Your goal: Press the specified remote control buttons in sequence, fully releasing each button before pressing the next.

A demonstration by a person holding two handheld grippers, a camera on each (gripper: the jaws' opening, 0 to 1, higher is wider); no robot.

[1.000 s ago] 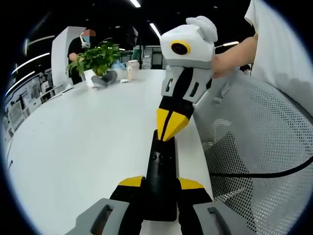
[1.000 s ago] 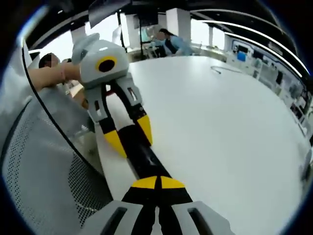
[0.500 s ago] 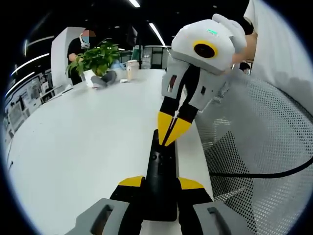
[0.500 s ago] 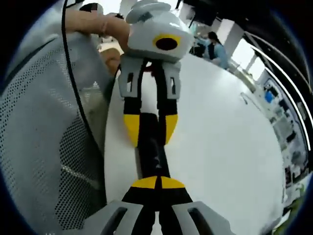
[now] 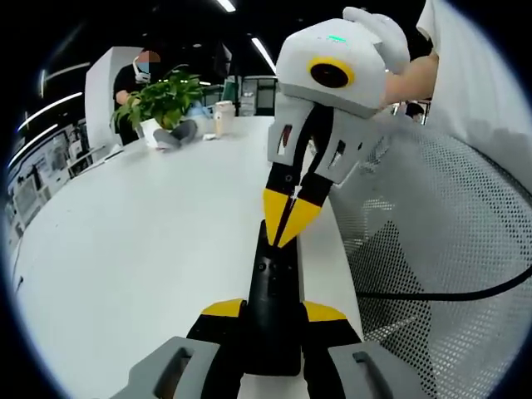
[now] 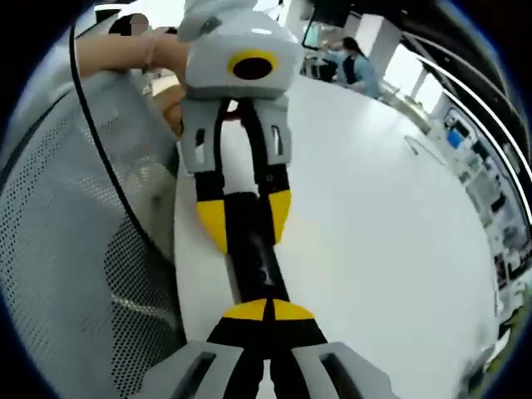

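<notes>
Black remote control (image 5: 273, 287): slim bar lying along the near right edge of the white table (image 5: 125, 249), its long axis running straight away from the left gripper (image 5: 273, 312), whose yellow-tipped jaws are clamped on its near end. Right gripper (image 5: 287, 220): jaws together, tips set down on the far end of the remote, held by a hand (image 5: 391, 50). Beside the table, a mesh chair back (image 5: 440, 249); at the far end, a potted plant (image 5: 166, 100).

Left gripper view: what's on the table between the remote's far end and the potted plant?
Nothing: in the left gripper view only bare white table runs from the remote to the potted plant. The right gripper meets the remote's far end.
</notes>
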